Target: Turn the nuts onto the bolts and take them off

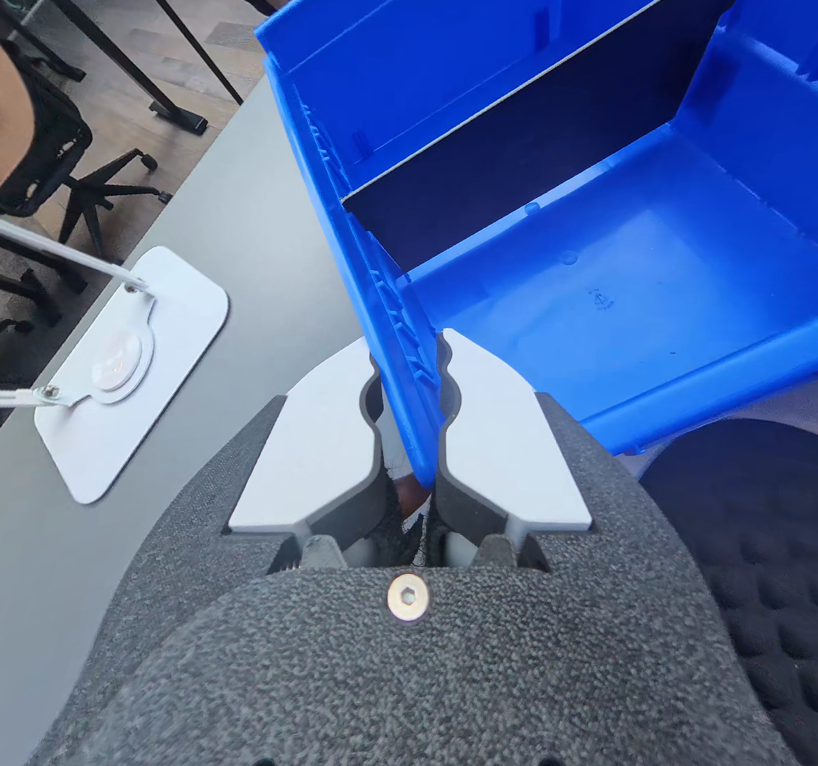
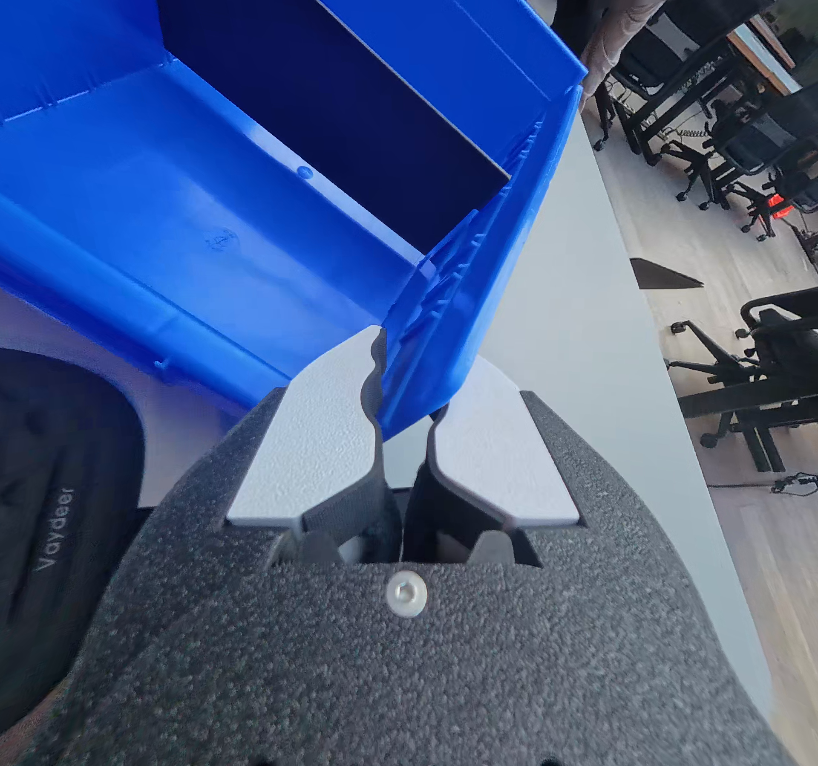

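A: Left wrist view first. What has the left gripper (image 1: pixel 407 359) got?

B: Its two white fingers (image 1: pixel 327 434) are closed nearly together on the side wall of one blue plastic bin (image 1: pixel 619 324), one finger outside the wall, one inside. The bin is tilted.

A: And the other tool?

B: Same story on the opposite wall. The right gripper (image 2: pixel 420 372) pinches the bin (image 2: pixel 177 195) between its two fingers (image 2: pixel 310 443), with only the wall's width of gap between them.

A: What is inside the bin?

B: One dark divider panel (image 1: pixel 509 147) stands across it, making at least two compartments. The near compartment's floor is bare blue plastic in both views.

A: Nuts? Bolts?

B: I count none in either view, so I cannot tell where they are.

A: What else can be counted?

B: One grey table (image 1: pixel 230 222) under the bin. One white flat base plate (image 1: pixel 133 372) lies on it to the left, with two thin white bars fixed to it by screws. One black cushion (image 2: pixel 48 501) sits near the bin's low front edge. Several black office chairs (image 2: pixel 752 372) stand on the wooden floor beyond; their count is unclear.
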A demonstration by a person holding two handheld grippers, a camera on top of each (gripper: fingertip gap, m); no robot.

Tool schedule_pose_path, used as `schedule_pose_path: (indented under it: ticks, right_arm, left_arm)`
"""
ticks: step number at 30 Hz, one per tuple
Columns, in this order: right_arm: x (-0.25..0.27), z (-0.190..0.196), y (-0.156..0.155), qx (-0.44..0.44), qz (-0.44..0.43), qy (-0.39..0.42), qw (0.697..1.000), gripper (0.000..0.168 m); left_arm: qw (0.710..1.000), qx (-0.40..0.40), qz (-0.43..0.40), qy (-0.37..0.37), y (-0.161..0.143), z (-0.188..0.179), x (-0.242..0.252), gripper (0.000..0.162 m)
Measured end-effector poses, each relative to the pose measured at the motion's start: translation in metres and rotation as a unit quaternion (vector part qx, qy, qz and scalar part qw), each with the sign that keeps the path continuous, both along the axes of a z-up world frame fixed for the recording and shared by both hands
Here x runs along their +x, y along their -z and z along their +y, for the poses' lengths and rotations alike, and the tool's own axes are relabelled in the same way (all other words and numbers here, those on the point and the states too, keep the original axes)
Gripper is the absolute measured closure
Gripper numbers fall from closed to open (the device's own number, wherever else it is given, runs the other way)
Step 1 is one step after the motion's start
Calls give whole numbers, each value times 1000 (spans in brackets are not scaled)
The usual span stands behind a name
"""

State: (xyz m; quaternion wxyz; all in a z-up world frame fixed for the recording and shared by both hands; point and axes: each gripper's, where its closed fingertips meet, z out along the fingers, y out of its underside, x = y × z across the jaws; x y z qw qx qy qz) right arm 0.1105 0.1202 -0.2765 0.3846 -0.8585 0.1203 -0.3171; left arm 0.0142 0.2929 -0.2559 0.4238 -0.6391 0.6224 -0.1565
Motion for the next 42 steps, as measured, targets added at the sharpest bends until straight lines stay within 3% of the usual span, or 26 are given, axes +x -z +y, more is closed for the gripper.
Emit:
schedule_pose_path:
  ticks: [10,13,19,21,28,33,37,42]
  right_arm:
    - [5,-12,14,30,52,8,998,148]
    - [-5,-8,17,55,87,-16,995,141]
    - [-8,-23,0,143,130,-27,981,87]
    - [-7,-33,-8,166,136,-29,976,83]
    - [-22,-34,-56,264,83,-86,957,79]
    - [-66,-7,-66,310,169,-168,920,86]
    - [-95,8,-63,286,180,-222,915,84]
    - [-119,20,-51,265,166,-247,917,92]
  left_arm:
    - [999,-5,-1,34,15,-7,26,140]
    - [999,6,8,45,20,-5,23,129]
    - [999,-4,-35,36,-2,-7,3,98]
    - [998,-14,-52,32,-14,-7,-15,95]
    - [988,-38,-151,-3,-59,1,-112,88]
    - [979,-28,-189,-74,-73,16,-210,90]
    - [977,5,-164,-140,-68,23,-297,95]
    - [965,38,-74,-249,-38,35,-412,97]
